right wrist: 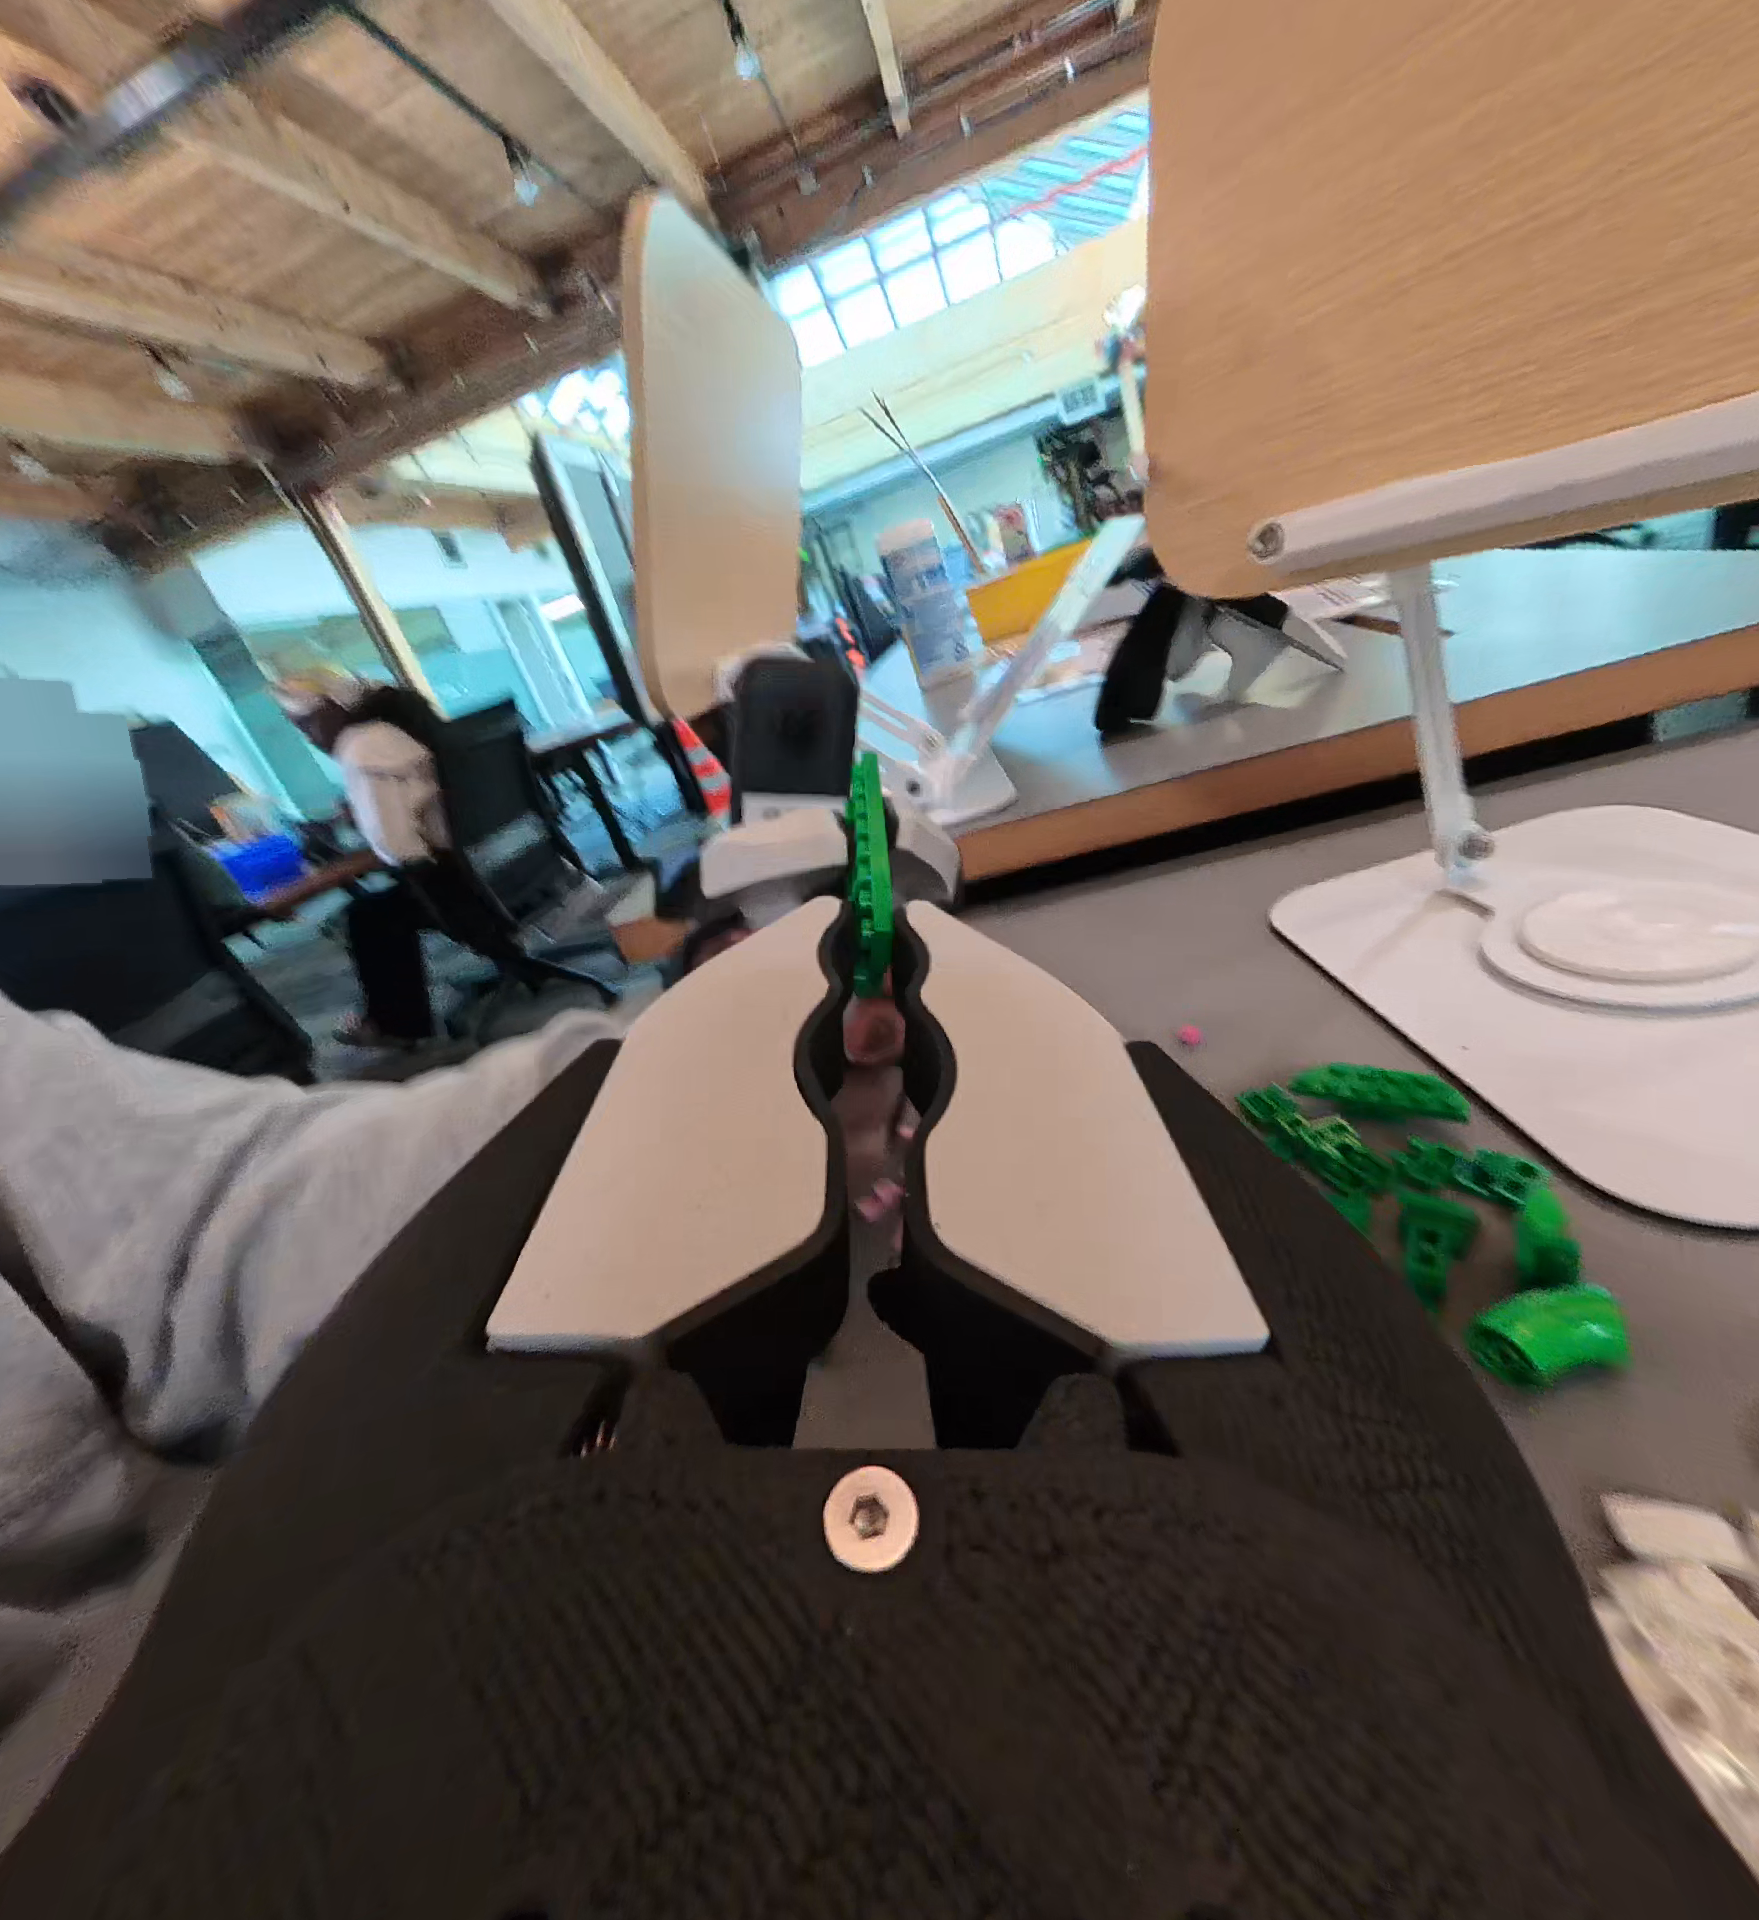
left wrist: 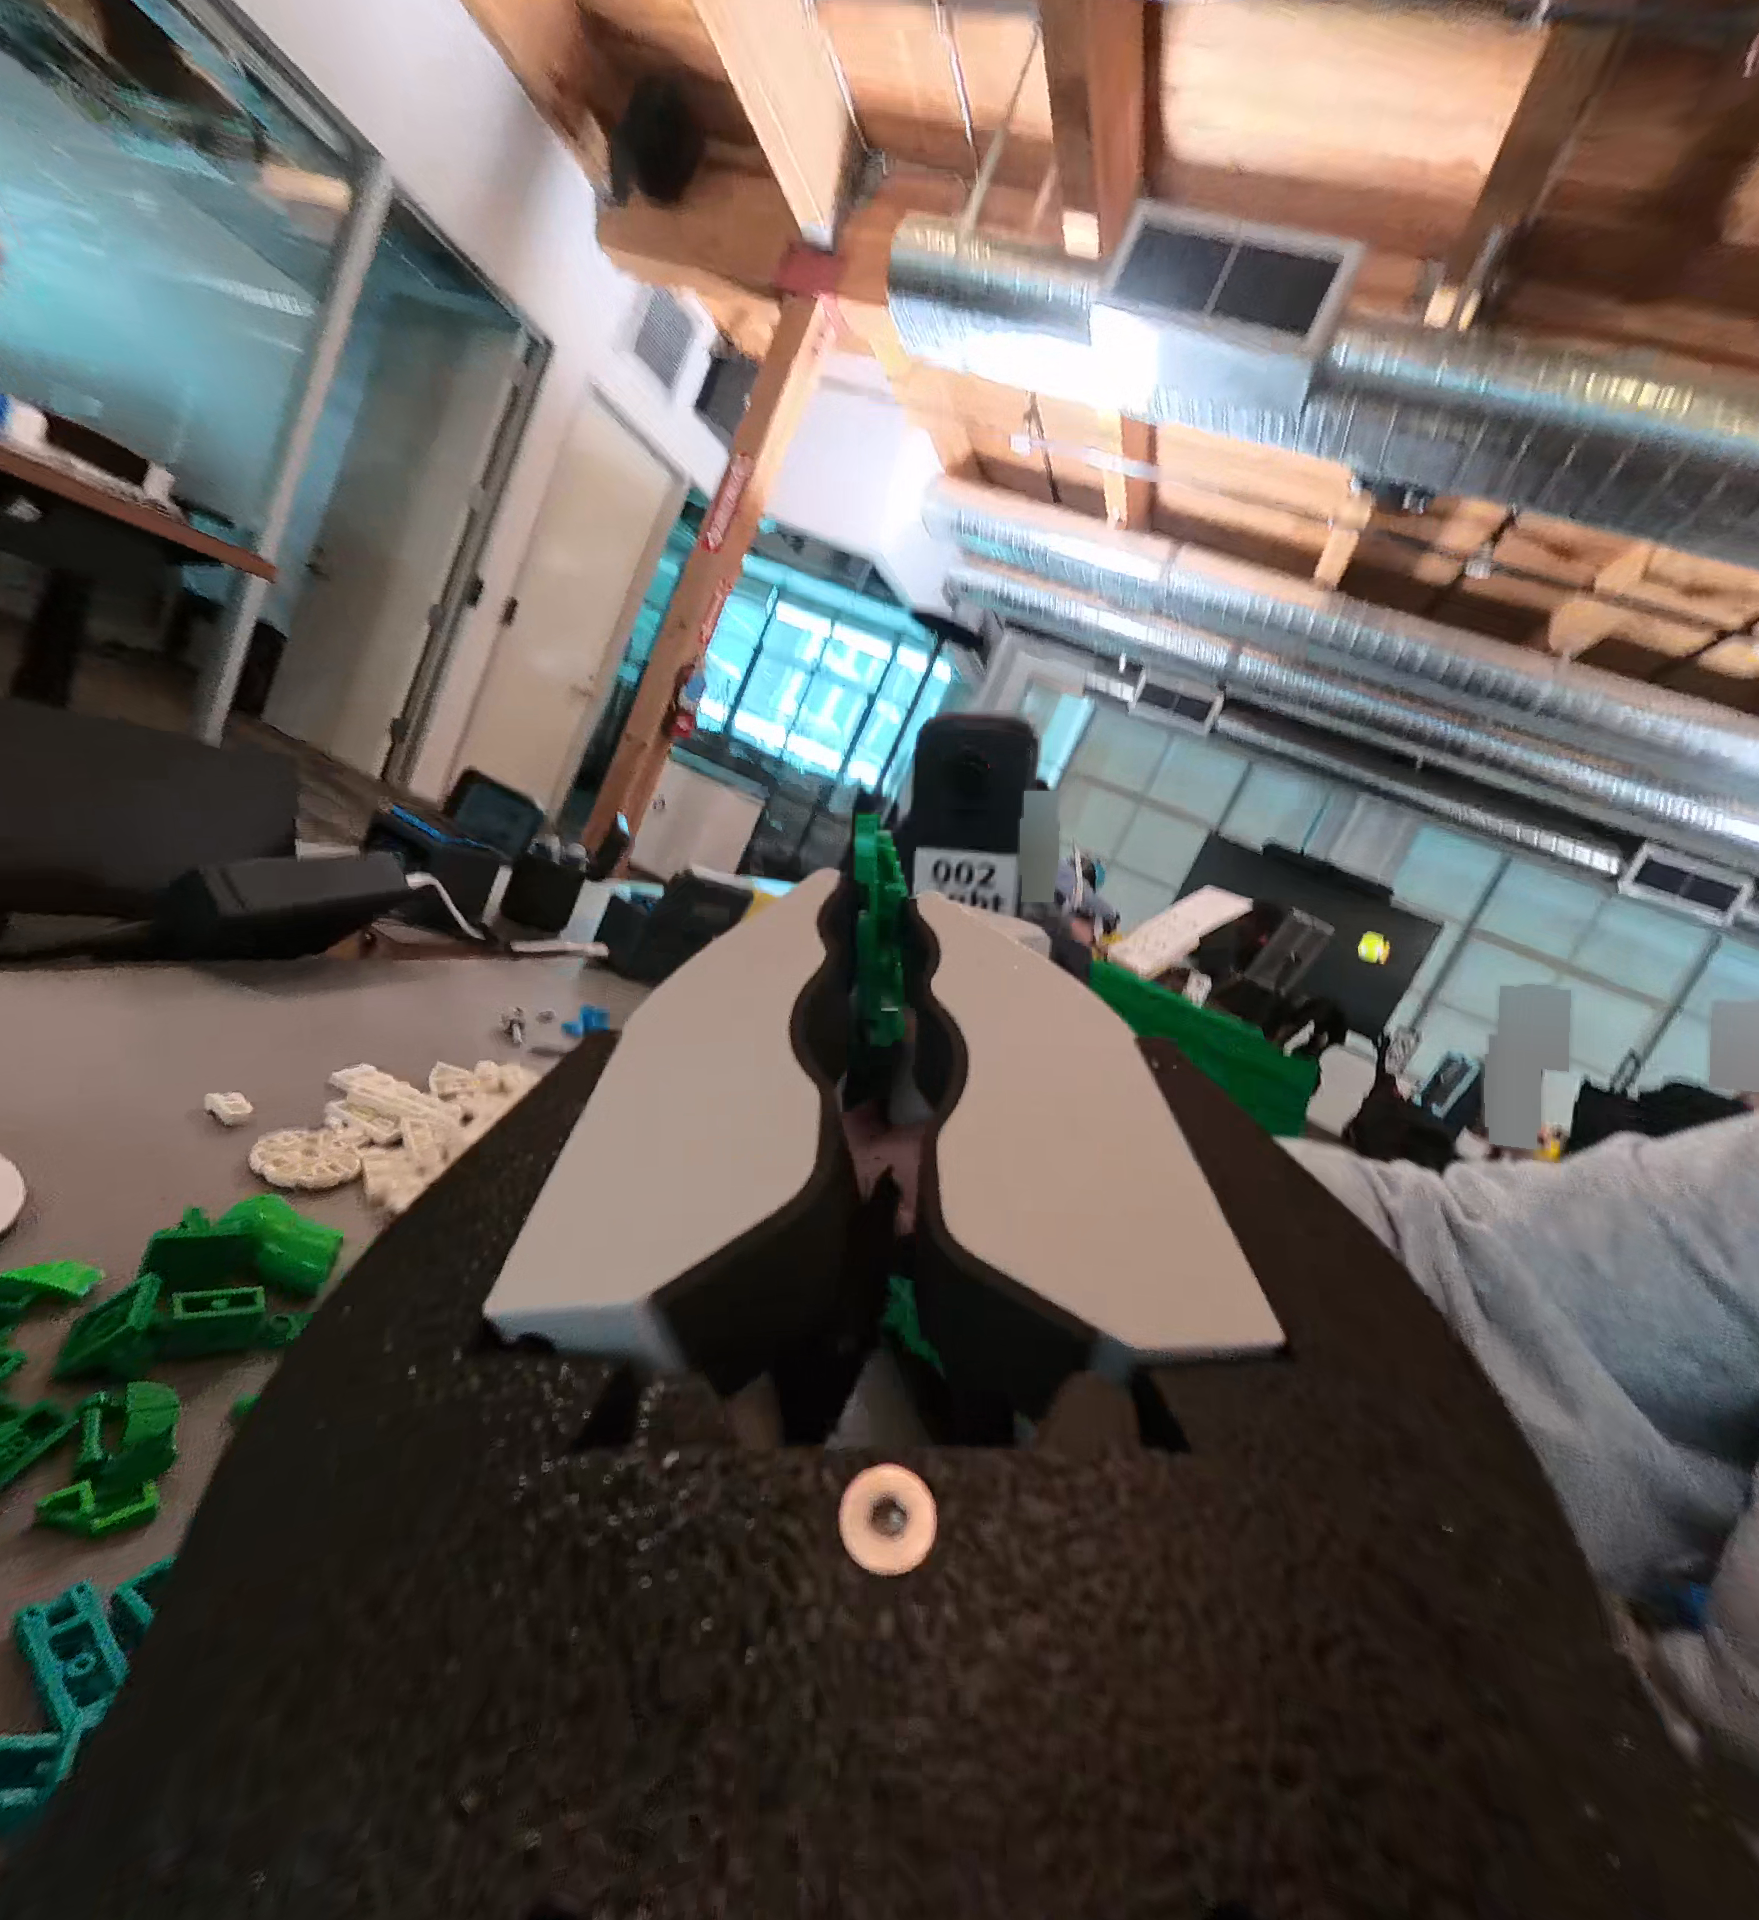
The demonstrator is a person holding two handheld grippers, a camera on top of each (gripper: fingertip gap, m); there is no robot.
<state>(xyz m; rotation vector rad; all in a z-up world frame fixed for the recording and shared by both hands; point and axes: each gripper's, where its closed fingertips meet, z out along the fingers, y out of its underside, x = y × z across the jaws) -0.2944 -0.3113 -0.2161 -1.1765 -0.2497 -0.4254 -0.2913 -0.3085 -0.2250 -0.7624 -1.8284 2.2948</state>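
- Above the bench [left wrist: 127, 1039], mid-frame, the left gripper [left wrist: 880, 914] has its fingers [left wrist: 750, 987] clamped on a green brick plate [left wrist: 877, 935] held edge-on.
- Facing it, the right gripper [right wrist: 873, 914] pinches the same plate's other end.
- Lower left: loose green pieces [left wrist: 179, 1309] and white pieces [left wrist: 387, 1122].

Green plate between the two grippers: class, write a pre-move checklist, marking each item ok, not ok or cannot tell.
1. Left gripper closed on the green plate: ok, fingers flank it tightly.
2. Right gripper closed on the green plate: ok.
3. Both grippers on the same plate: cannot tell for certain, though each view shows the other gripper just beyond it.
4. Plate lifted off the grey table: ok.
5. Loose green pieces and white pieces away from the grippers: ok.
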